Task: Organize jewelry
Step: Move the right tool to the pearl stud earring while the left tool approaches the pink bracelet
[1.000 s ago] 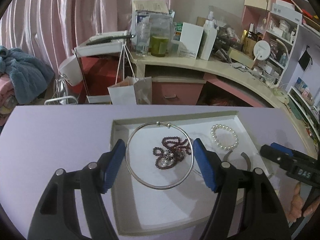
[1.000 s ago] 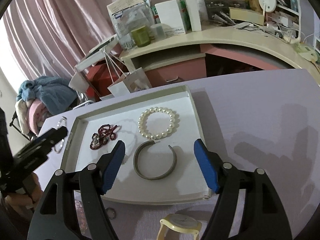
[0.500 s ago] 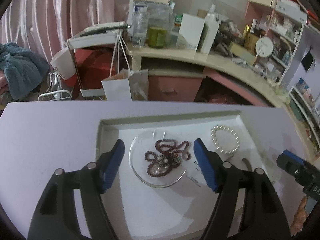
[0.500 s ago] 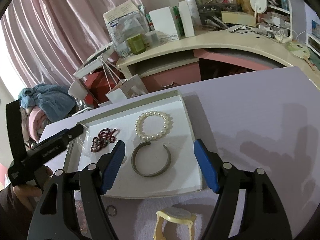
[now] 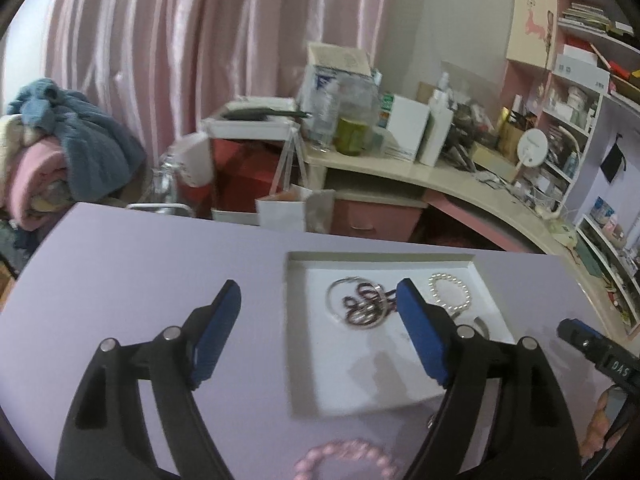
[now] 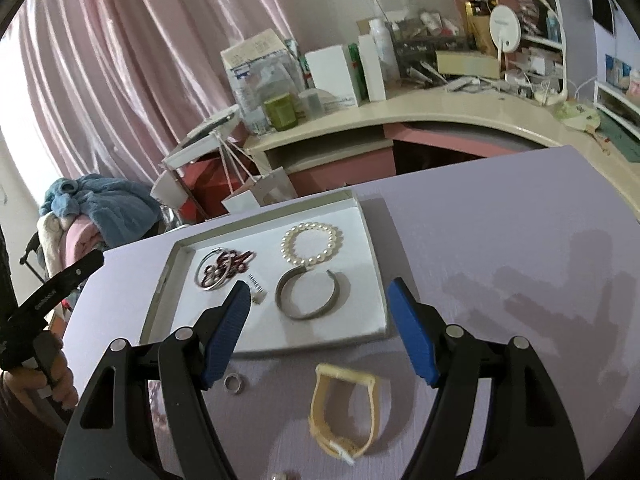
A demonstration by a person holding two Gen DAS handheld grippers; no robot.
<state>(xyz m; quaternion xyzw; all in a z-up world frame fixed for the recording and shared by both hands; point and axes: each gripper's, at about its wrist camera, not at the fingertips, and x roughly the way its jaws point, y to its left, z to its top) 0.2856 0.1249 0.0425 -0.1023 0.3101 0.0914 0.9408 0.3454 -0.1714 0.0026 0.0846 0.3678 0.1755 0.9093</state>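
a white tray [image 6: 372, 280] on a purple table [image 6: 500, 248] holds a pearl bracelet [image 6: 312, 243], a metal cuff [image 6: 308, 294] and a hoop over dark beads [image 6: 220, 266]. a yellow watch [image 6: 342, 408] and a small ring [image 6: 233, 383] lie outside, just below the right gripper [image 6: 318, 320], the nearer one, its jaws spread and empty. the left gripper [image 5: 318, 330] is empty, jaws opening, with a pink bead bracelet [image 5: 348, 460] below.

A big purple table [image 6: 500, 220] holds a flat white tray [image 6: 376, 280] (it has low walls). Just in front of the tray, right on the table, lie a small silver ring [image 6: 234, 383] and a yellow watch [image 6: 344, 412]. A pink bead bracelet [image 5: 344, 462] lies there too.
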